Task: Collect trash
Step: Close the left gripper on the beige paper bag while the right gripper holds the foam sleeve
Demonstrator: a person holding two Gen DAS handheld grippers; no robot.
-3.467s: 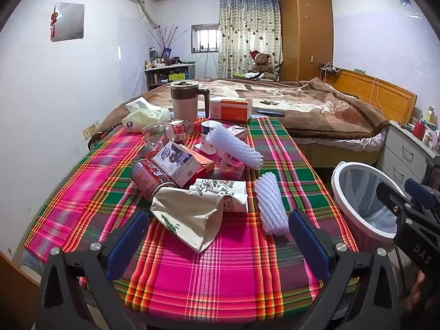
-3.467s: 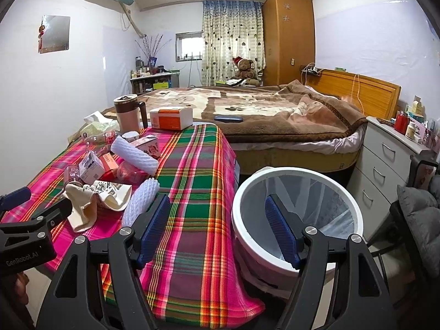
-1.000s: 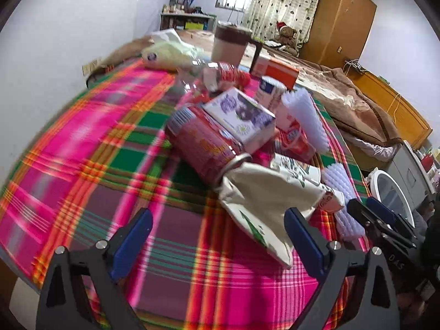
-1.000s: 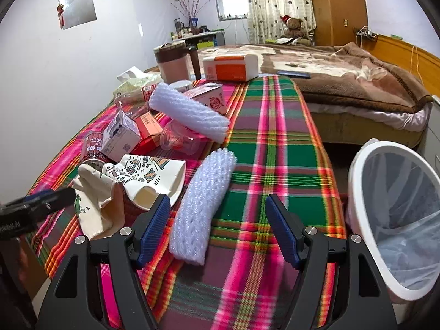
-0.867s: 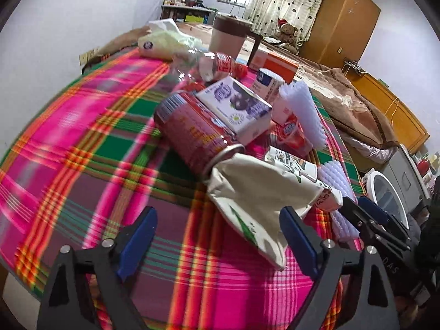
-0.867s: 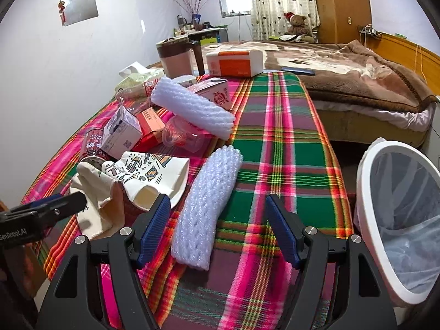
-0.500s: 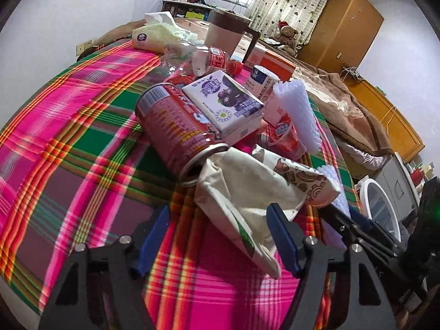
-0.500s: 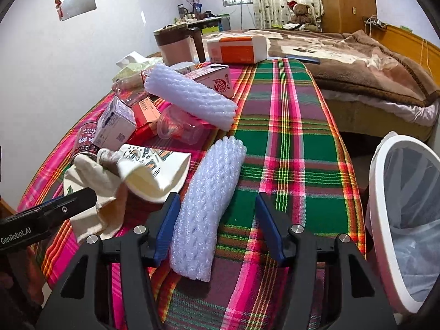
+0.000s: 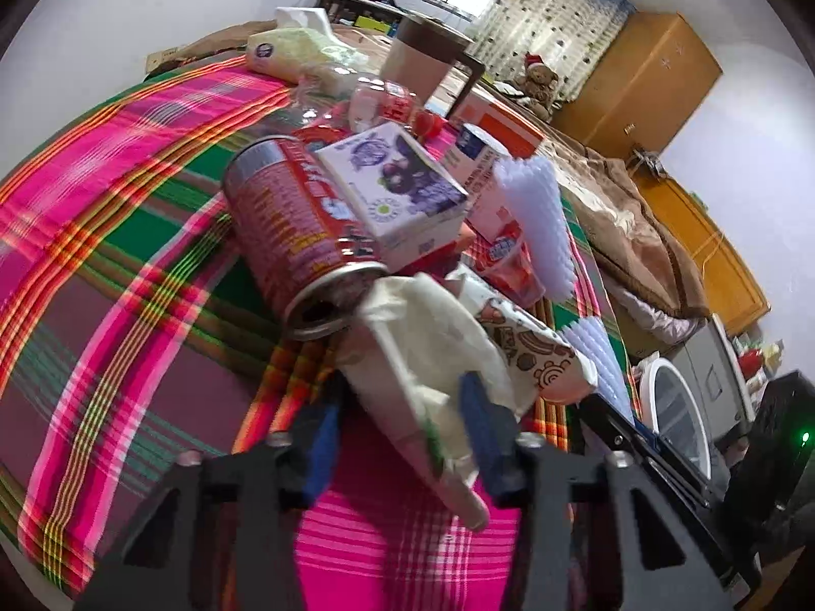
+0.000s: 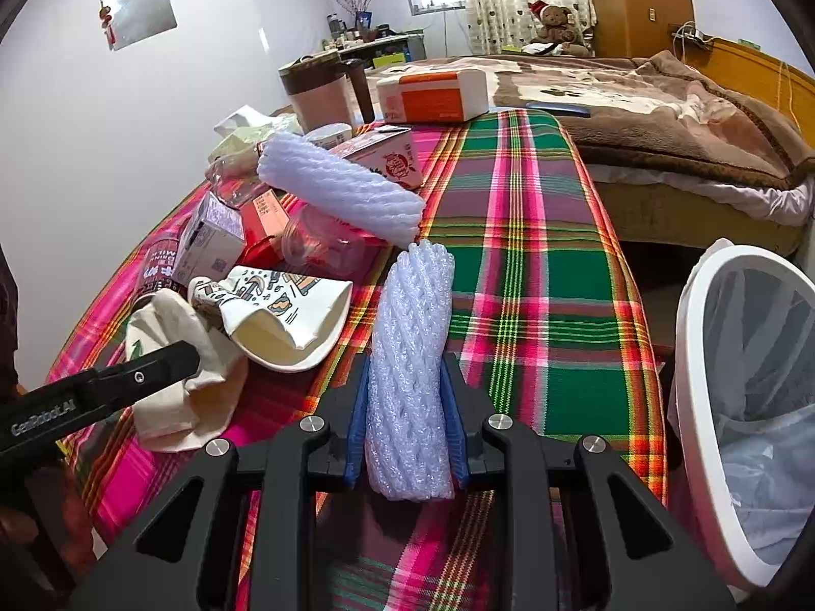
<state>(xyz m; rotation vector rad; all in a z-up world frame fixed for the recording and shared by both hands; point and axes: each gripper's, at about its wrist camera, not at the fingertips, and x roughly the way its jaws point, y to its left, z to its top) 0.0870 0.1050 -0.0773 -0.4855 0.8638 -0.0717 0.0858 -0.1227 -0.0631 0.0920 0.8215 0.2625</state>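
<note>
The right claw is clamped on the near end of a white foam sleeve lying on the plaid counter; the left claw pinches a crumpled cream wrapper beside a red can.

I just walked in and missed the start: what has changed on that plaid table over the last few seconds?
Both grippers came forward to the pile and closed. The left gripper now pinches the crumpled cream paper bag; the right gripper squeezes the near white foam net sleeve. The red can, cartons and white bin have stayed put.
</note>
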